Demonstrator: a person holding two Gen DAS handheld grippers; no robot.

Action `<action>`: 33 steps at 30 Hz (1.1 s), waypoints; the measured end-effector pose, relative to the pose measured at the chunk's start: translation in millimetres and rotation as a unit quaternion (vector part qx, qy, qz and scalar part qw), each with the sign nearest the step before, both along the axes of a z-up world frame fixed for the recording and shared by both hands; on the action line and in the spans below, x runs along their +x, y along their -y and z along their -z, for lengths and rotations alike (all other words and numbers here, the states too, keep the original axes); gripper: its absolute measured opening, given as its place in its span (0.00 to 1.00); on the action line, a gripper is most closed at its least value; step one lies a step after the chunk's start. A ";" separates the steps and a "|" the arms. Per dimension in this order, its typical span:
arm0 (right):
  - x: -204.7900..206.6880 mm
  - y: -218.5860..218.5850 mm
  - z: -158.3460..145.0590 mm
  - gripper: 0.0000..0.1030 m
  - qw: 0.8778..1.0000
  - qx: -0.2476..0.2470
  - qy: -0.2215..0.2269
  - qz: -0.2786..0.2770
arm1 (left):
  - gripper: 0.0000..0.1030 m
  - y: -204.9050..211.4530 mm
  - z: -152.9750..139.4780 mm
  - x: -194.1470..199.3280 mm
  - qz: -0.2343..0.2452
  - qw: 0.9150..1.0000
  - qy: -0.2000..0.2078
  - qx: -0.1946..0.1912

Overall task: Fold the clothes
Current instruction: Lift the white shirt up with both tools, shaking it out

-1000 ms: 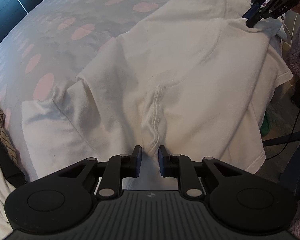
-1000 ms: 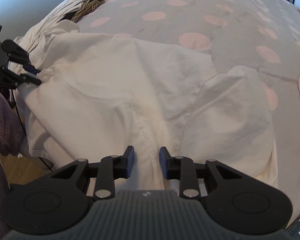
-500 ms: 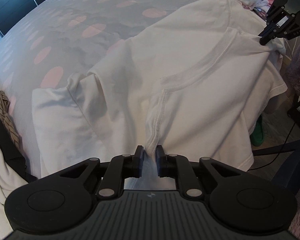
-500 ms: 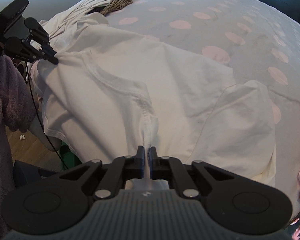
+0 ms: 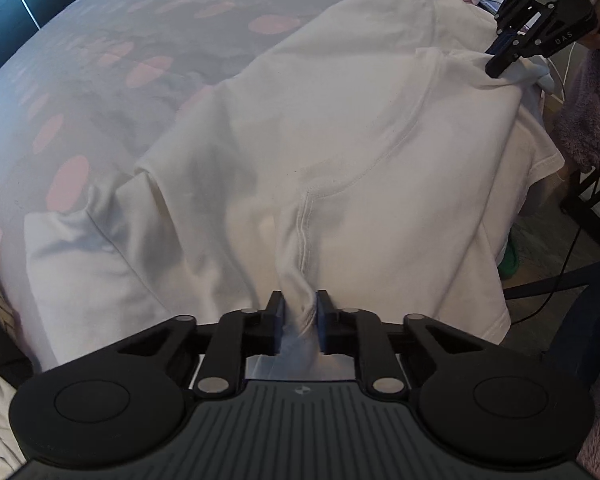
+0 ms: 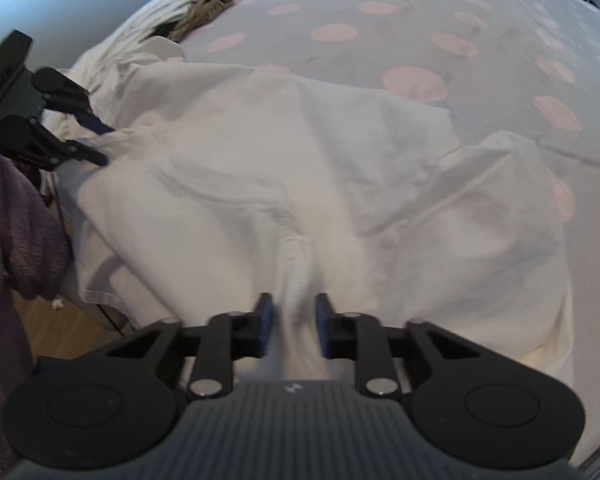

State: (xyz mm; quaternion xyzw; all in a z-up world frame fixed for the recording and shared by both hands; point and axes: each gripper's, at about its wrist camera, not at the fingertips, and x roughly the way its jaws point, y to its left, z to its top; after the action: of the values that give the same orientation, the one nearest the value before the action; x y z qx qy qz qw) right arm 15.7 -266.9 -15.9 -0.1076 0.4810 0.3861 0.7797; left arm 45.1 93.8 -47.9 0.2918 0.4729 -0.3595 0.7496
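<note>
I've got the left gripper (image 5: pixel 299 322) clamped on a bunched fold of the white t-shirt (image 5: pixel 340 152) at the neckline seam — cloth pinched between both pads. Right gripper (image 6: pixel 292 324) pinches the opposite shoulder the same way. Shirt spreads ahead of both jaws across the polka-dot bedspread (image 5: pixel 112 60), near edge overhanging.

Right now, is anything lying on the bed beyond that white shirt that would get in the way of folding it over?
Nothing visible does. Both grippers, left and right, already pinch the white shirt, and the dotted bedspread beyond it looks bare. Other clothes lie off at the bed's edge.
</note>
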 end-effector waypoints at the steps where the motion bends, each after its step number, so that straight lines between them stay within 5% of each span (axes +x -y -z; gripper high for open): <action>1: -8.3 -3.7 -3.8 0.08 1.000 -0.006 0.016 0.000 | 0.07 -2.8 -3.1 -3.0 -0.007 1.000 0.003 -0.006; 6: -58.4 -26.2 -23.9 0.04 0.992 -0.049 0.118 -0.019 | 0.04 -15.9 -26.1 -14.9 -0.055 0.997 0.027 -0.036; 10: -84.2 -35.6 -38.8 0.04 0.977 -0.070 0.201 -0.005 | 0.03 -25.8 -64.1 -11.8 -0.117 0.987 0.069 -0.082; 14: -82.8 -22.2 -78.3 0.04 0.955 -0.052 0.288 0.047 | 0.03 -39.2 -125.0 -10.6 -0.172 0.962 0.148 -0.154; 19: -77.4 10.6 -168.6 0.03 0.917 0.001 0.390 0.086 | 0.03 -30.5 -227.4 -29.6 -0.160 0.921 0.275 -0.222; 25: -91.1 31.8 -294.6 0.03 0.847 0.058 0.518 0.100 | 0.02 -11.4 -347.1 -70.3 -0.131 0.848 0.435 -0.272; 28: -106.7 36.3 -338.4 0.03 0.824 0.098 0.549 0.100 | 0.02 -9.5 -391.5 -93.3 -0.127 0.809 0.495 -0.291; 33: -137.6 40.9 -393.1 0.04 0.791 0.175 0.578 0.098 | 0.02 -4.1 -440.6 -163.6 -0.104 0.720 0.595 -0.340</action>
State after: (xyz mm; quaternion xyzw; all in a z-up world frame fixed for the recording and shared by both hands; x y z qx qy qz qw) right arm -121.9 -307.8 377.2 -0.1243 -0.1271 0.2509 0.9515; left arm -118.5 97.9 392.7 0.1199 -0.1974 -0.1678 0.9584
